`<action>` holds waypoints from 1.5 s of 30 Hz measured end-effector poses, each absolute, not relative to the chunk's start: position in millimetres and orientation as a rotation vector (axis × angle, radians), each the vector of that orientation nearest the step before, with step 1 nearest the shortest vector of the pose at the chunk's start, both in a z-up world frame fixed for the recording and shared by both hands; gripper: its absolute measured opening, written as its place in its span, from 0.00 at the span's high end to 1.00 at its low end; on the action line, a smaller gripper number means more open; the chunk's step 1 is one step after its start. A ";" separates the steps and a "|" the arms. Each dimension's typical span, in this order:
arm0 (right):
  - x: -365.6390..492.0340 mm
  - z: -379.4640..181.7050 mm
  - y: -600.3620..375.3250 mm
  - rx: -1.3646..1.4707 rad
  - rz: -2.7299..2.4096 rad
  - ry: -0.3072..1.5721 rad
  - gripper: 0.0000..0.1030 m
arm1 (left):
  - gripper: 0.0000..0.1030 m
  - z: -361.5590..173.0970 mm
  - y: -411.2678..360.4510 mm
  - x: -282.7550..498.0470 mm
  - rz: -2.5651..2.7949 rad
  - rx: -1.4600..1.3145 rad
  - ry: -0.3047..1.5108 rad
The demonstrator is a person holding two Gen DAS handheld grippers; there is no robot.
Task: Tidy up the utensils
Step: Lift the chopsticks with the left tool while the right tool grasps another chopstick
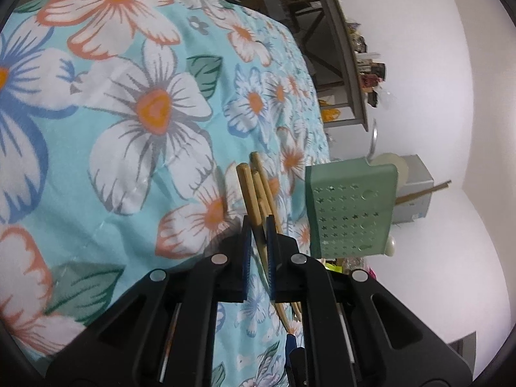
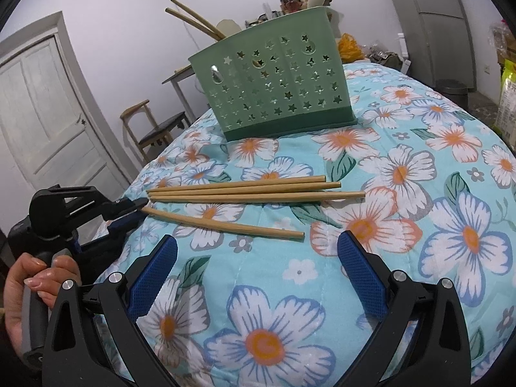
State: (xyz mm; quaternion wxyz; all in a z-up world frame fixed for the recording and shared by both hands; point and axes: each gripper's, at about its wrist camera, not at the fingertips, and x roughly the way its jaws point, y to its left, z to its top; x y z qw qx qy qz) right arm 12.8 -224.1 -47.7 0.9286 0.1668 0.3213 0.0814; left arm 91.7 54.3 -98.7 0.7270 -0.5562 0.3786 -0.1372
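Several bamboo chopsticks (image 2: 254, 190) lie on the floral cloth, one (image 2: 225, 223) lying apart nearer me. In the left wrist view the chopsticks (image 1: 254, 193) pass between the blue pads (image 1: 246, 251). My left gripper (image 1: 258, 242) is closed around their thin ends; it also shows in the right wrist view (image 2: 132, 209) at the left tips. The green star-holed utensil basket (image 2: 277, 87) stands behind, with two chopsticks (image 2: 193, 21) sticking out; it also shows in the left wrist view (image 1: 351, 206). My right gripper (image 2: 258, 274) is open and empty, just in front of the lone chopstick.
The floral cloth (image 2: 419, 225) covers the table. A wooden chair (image 2: 154, 125) and a white door (image 2: 48, 113) stand at the left. A cluttered shelf (image 1: 351, 48) and grey box (image 1: 416, 187) are behind the basket. A bin (image 2: 451, 92) stands at the right.
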 end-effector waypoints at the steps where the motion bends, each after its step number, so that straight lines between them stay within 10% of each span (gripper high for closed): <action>1: 11.7 -46.8 -225.0 0.337 0.176 0.667 0.06 | 0.93 -97.7 54.4 91.0 -0.317 -1.220 0.830; 22: -2.4 15.0 -206.7 0.200 0.282 0.577 0.48 | 0.95 16.5 138.4 58.3 -0.455 -1.039 0.418; 45: 64.2 -25.7 -48.2 -0.790 0.400 0.656 0.82 | 0.95 35.9 196.6 43.7 -0.303 -0.993 0.248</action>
